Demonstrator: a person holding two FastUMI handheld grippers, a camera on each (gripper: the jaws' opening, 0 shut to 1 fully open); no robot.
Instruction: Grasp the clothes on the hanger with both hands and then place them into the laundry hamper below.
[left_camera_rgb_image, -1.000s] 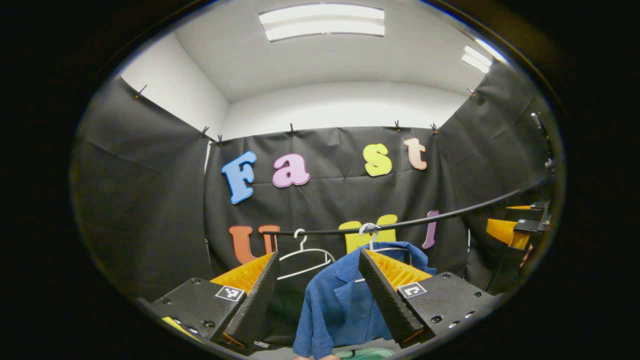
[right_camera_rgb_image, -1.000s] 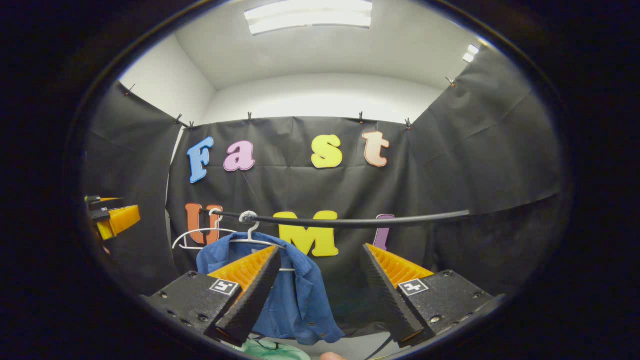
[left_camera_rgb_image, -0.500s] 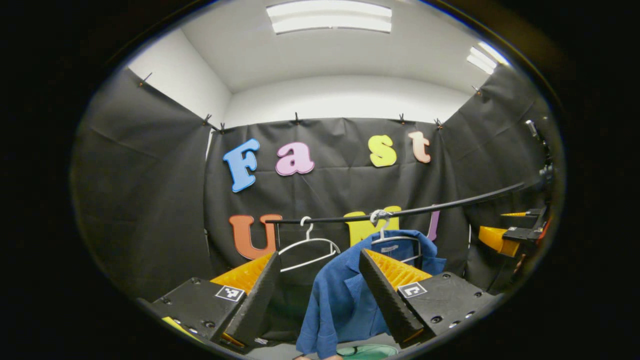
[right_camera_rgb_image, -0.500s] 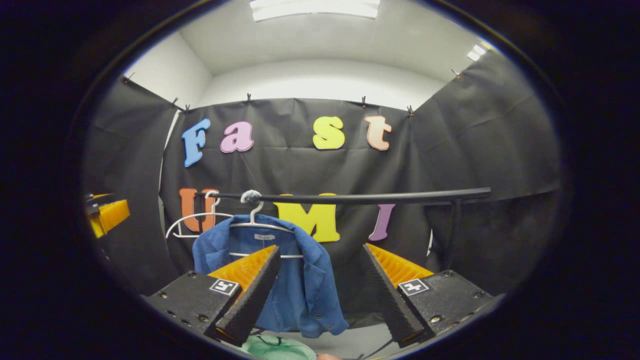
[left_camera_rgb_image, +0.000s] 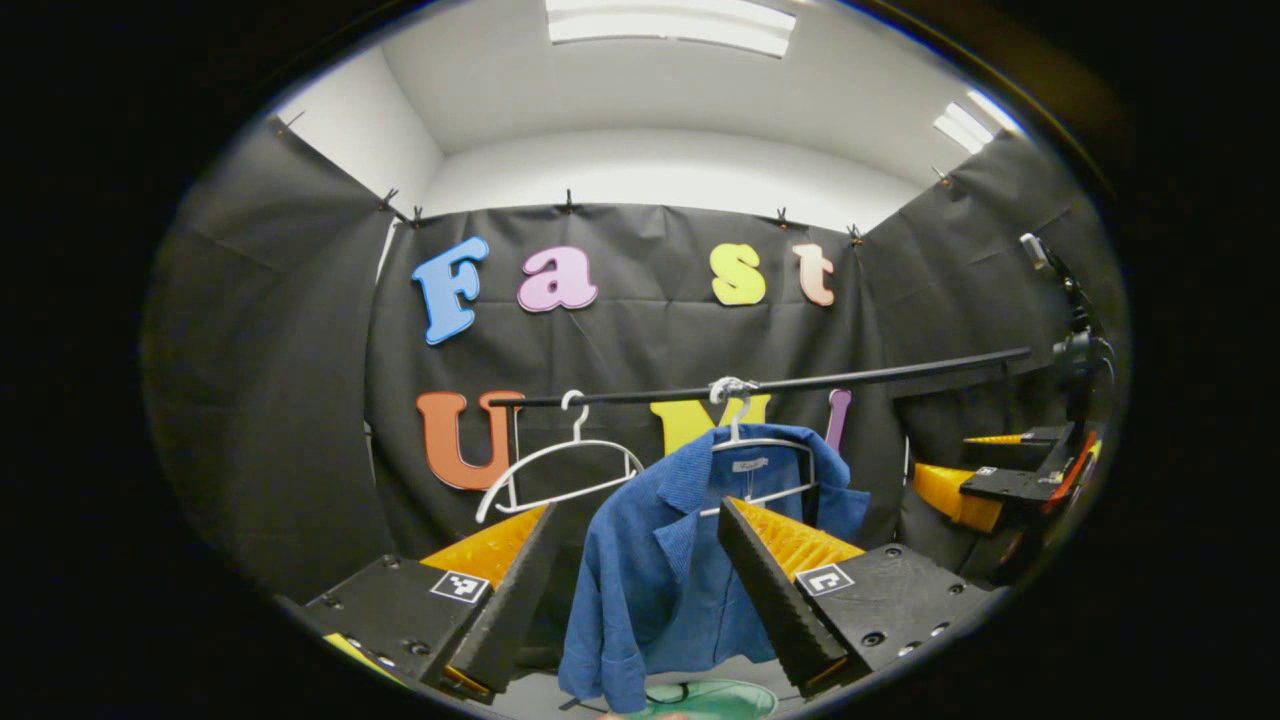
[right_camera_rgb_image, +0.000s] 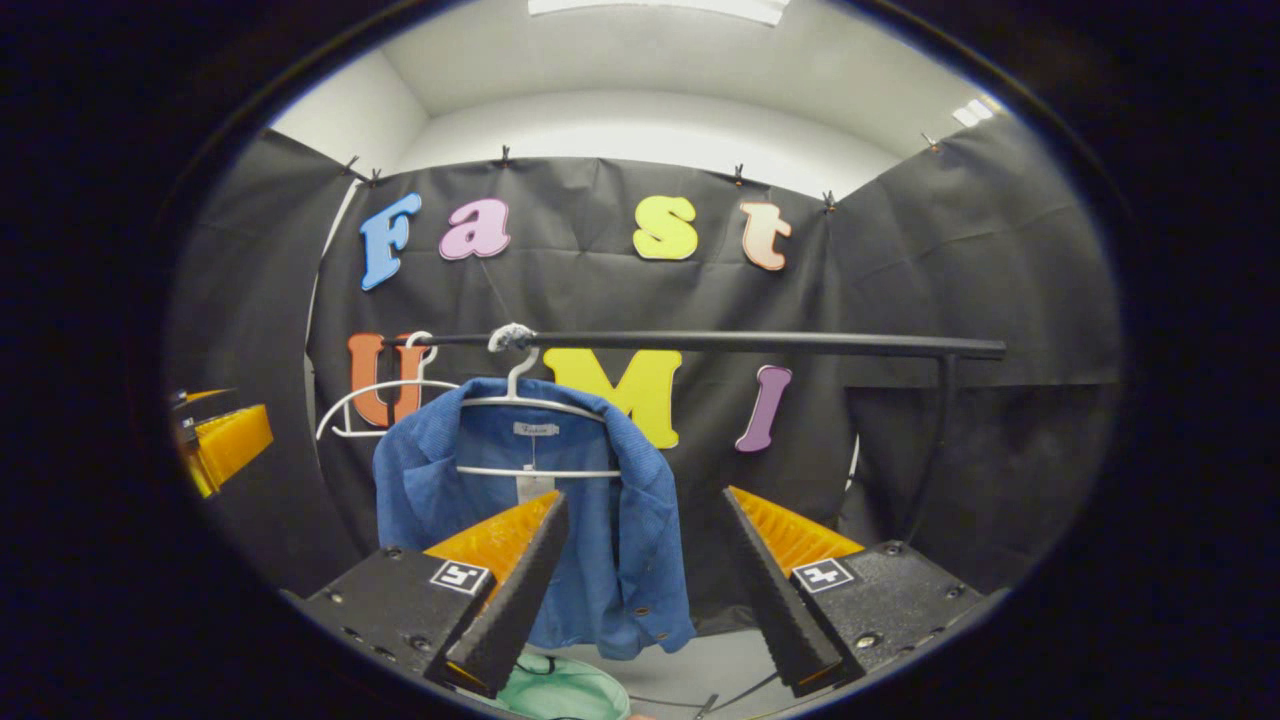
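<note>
A blue shirt (right_camera_rgb_image: 610, 520) is hanging on a white hanger (right_camera_rgb_image: 535, 405) from the black rail (right_camera_rgb_image: 760, 343) at the far wall, with a bare white hanger (left_camera_rgb_image: 560, 470) to its left. The left gripper (left_camera_rgb_image: 635, 590) and right gripper (right_camera_rgb_image: 645, 585) are both hovering near, fingers spread wide and gripping nothing. The green laundry hamper (right_camera_rgb_image: 555, 690) is sitting below the shirt.

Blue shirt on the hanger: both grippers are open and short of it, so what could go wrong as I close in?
The blue shirt hangs on a white hanger hooked over the rail; pulling may drag the hanger off too. The empty hanger beside it could snag the left gripper. The hamper sits barely in sight, so the drop may miss.
</note>
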